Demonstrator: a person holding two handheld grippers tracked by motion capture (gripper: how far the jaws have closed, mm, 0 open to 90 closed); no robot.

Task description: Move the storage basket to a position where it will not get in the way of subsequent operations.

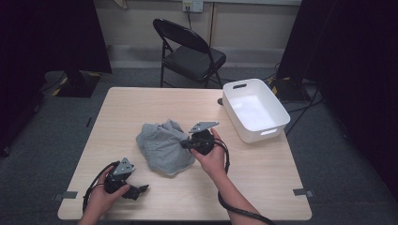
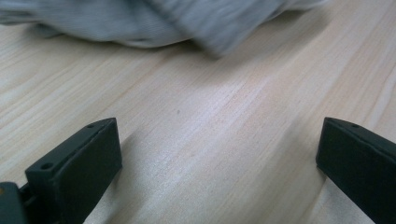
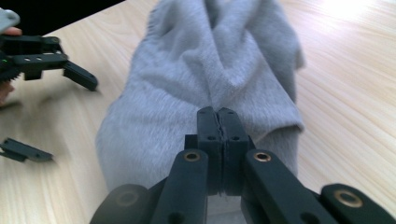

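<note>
While the right gripper [image 3: 218,114] pinches the grey cloth [image 1: 162,145], a white bin [image 1: 256,111] stands nearby.

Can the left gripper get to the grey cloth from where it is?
Probably yes. The left gripper is open, and bare table lies between its jaws and the grey cloth, with nothing in the way.

A crumpled grey fleece cloth [image 1: 162,146] lay mid-worktop on the pale wooden worktop [image 1: 263,187]. The right gripper [image 1: 188,144] met its right edge; the left gripper [image 1: 141,190] sat near the front-left. A white rectangular plastic bin [image 1: 277,112] stood at the far-right edge, a black folding metal chair [image 1: 187,51] behind.
</note>
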